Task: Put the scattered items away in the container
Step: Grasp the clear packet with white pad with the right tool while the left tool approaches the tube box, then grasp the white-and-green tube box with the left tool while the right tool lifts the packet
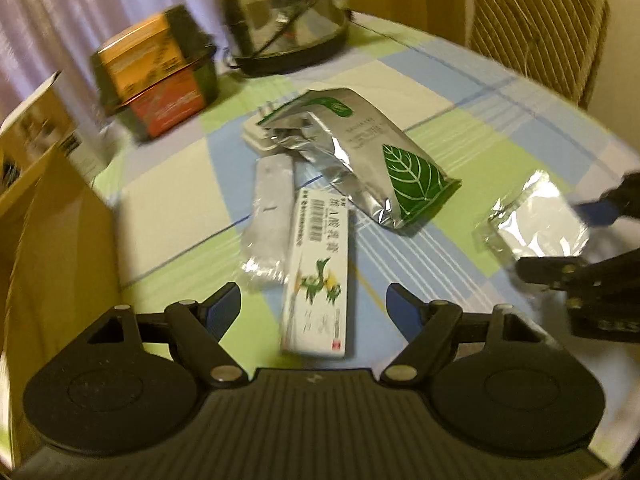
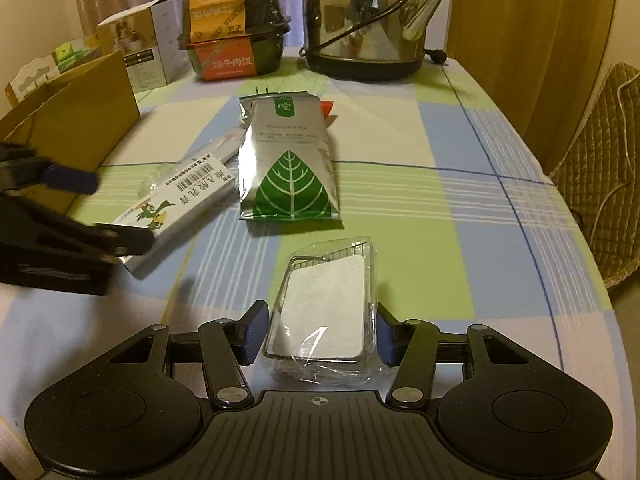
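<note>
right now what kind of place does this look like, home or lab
Most likely a home dining table: a checked tablecloth, a steel electric kettle at the far end, a padded chair beside it, and curtains behind. A boxed instant meal adds to the domestic look.

Cardboard box (image 1: 52, 216) cut off left, inside hidden; left-wrist view blurred.

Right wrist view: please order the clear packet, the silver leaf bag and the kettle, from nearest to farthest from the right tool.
1. Clear packet: between the right tool fingers.
2. Silver leaf bag: ahead, mid-table.
3. Kettle: far edge, slightly right.
</note>
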Tool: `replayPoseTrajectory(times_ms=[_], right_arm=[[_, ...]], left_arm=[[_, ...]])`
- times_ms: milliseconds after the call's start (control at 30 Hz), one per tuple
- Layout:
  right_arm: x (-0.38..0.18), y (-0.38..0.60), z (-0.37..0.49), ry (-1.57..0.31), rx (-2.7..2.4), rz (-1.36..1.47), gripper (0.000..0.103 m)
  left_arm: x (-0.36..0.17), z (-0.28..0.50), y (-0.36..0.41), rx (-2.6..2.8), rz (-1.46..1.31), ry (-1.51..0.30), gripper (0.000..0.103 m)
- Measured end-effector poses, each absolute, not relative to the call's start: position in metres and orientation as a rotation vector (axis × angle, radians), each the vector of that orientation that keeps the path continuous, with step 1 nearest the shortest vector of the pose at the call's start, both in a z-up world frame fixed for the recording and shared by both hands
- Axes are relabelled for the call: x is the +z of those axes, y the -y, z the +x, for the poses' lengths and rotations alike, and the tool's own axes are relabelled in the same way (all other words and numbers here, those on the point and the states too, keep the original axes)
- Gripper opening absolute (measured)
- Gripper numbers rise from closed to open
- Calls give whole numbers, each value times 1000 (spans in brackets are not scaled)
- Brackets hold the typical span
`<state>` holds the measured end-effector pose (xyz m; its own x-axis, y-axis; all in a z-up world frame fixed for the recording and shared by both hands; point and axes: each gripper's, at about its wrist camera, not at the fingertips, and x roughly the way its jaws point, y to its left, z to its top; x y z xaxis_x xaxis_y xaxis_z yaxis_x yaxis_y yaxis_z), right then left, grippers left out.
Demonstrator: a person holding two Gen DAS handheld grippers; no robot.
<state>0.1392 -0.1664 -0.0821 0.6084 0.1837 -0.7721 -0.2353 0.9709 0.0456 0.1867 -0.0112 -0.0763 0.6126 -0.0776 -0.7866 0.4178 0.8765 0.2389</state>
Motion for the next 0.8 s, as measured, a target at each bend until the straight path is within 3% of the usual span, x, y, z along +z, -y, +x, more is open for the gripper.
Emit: replayPoseTrajectory(times_ms=[67,100,133,233,267,300,500,567,733,800], right_arm=[[-85,166,140,-880,242,-73,62],[-86,166,140,-879,242,-79,71],[-87,166,140,-878,237,-85,73],[-91,168,141,-883,234,-96,73],[-92,168,141,-884,236,-105,73],[-92,168,140,-883,238,-115,73],[-98,164,144,-901,246,-152,72],[-99,166,143,-902,237,-149,66],[-93,174,133,-923,232,-96,65],[-92,178,128,-941,234,-71,65]], left_arm=[[-86,193,18,-304,474,-875,76],[-91,195,21,-308,497,-879,75],[-95,196,23,-312,518,-880,75],[-104,198,25,-301,577,-887,52],[-104,198,24,-299,573,-888,38],[-104,197,22,-292,569,-896,34],[-89,173,7,-281,446,-931,34],[-85,158,2,-274,388,-948,34],[-87,129,-3,-245,300,-990,34],[-89,124,-3,-235,284,-1005,39]])
